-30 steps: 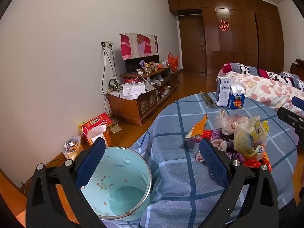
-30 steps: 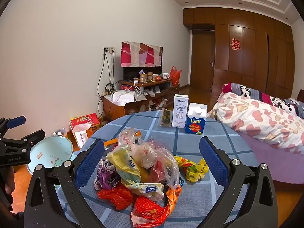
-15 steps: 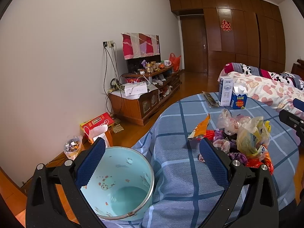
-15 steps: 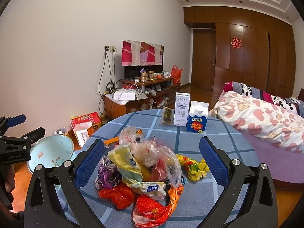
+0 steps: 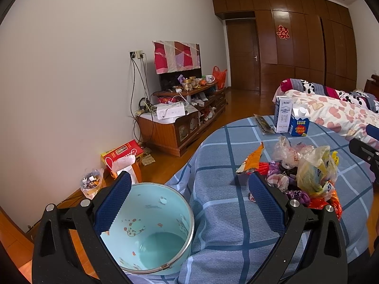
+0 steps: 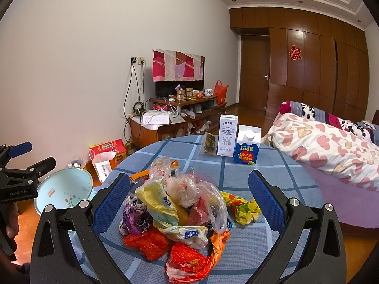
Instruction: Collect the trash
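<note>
A heap of crumpled plastic bags and wrappers lies on the blue checked tablecloth; it also shows in the left wrist view. A light blue bin stands on the floor by the table's left edge, and shows in the right wrist view. My left gripper is open and empty, above the bin's rim and the cloth edge. My right gripper is open and empty, its fingers either side of the heap, close above it.
A white milk carton and a blue carton stand at the table's far side beside a dark packet. A bed lies to the right. A TV cabinet, a red box and bags line the left wall.
Both grippers have drifted slightly; the table and heap sit a little lower and farther in the left view. Both stay open and empty.
</note>
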